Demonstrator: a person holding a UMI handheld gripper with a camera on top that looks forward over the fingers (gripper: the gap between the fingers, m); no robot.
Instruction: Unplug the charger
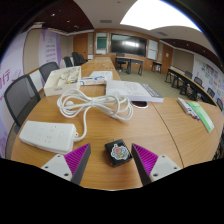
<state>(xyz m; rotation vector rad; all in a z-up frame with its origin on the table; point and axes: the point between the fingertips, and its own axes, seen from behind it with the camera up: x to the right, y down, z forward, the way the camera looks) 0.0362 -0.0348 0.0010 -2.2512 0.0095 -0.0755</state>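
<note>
A small black charger (119, 152) with a colourful sticker on top lies on the wooden table (150, 125), between my two fingertips with a gap at each side. My gripper (112, 160) is open, its magenta pads (76, 160) standing to the left and right of the charger. A white power strip (47, 135) lies ahead to the left, and its white cable (90, 105) loops across the table beyond the charger. I cannot see any cable joined to the charger.
A white book or pad (134, 91) and a dark oval object (140, 103) lie further ahead. A green item (203, 114) lies on the table to the right. Office chairs (20, 97) stand along the left side. More tables and a screen (126, 44) stand at the back.
</note>
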